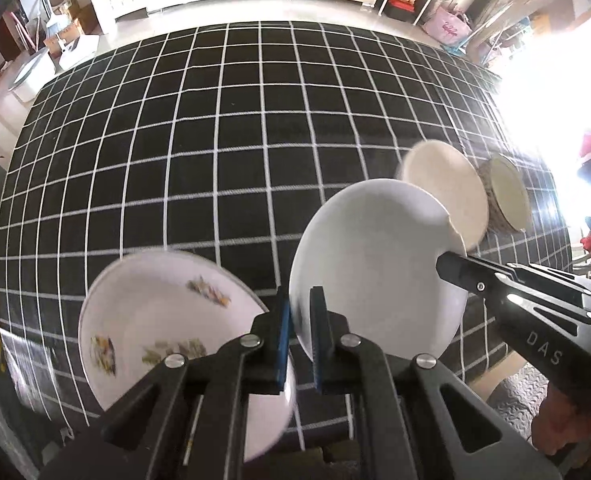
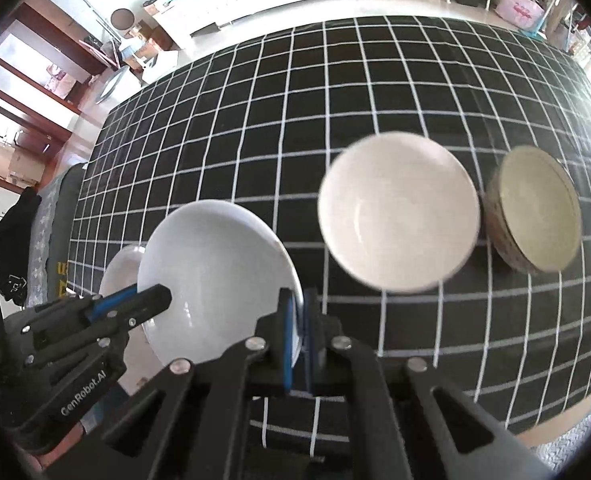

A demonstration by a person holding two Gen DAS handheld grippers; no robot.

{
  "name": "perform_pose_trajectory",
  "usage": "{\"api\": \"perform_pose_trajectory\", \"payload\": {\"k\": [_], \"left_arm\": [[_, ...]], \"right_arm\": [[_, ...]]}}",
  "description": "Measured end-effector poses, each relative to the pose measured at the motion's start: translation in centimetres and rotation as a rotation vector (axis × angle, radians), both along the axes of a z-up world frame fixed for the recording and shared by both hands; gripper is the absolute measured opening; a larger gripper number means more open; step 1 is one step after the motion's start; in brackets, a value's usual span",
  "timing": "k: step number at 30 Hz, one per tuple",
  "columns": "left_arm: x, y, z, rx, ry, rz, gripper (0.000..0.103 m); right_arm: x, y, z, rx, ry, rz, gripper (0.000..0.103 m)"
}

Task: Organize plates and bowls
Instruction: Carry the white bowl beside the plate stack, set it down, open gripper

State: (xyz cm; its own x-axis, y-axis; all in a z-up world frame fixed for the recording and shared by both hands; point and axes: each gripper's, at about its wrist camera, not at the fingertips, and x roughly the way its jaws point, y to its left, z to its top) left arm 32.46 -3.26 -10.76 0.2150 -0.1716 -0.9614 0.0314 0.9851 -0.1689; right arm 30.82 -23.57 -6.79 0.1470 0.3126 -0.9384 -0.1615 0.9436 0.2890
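A plain white plate [image 1: 375, 264] hangs tilted above the table, held by both grippers. My left gripper [image 1: 300, 312] is shut on its near rim. My right gripper [image 1: 449, 268] comes in from the right and is shut on the opposite rim. In the right wrist view the same plate [image 2: 215, 272] sits between the right gripper [image 2: 301, 312] and the left gripper [image 2: 155, 298]. A flowered white bowl [image 1: 155, 320] lies below at the left. A cream bowl [image 2: 399, 212] and a stack of beige dishes [image 2: 535, 208] stand on the right.
A black cloth with a white grid [image 1: 215, 140] covers the table [image 2: 255, 120]. Its near edge drops off at the lower right [image 2: 555, 420]. White cabinets and household clutter stand beyond the far edge. A hand shows at the lower right [image 1: 555, 420].
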Motion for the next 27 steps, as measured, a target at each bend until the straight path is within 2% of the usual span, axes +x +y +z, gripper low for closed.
{"api": "perform_pose_trajectory", "payload": {"k": [4,9,12,17,27], "left_arm": [[-2.1,-2.4,0.6,0.006,-0.001,-0.007,0.008],[-5.3,-3.0,-0.4,0.004,0.021,0.0,0.008],[-5.6,-4.3,-1.6,0.001,0.039,0.004,0.008],[-6.5,-3.6,-2.4,0.015,0.065,0.009,0.008],[-5.5,-4.1,-5.0,0.021,0.107,0.018,0.008]], "right_arm": [[-1.6,-0.6,0.6,-0.015,-0.007,-0.002,0.008],[-3.3,-0.9,0.4,-0.033,-0.002,0.002,0.008],[-3.8,-1.2,-0.5,-0.029,0.024,-0.001,0.008],[-4.5,-1.5,-1.7,-0.03,0.046,0.001,0.008],[-4.7,-2.1,-4.1,-0.031,0.099,-0.007,0.008]]}}
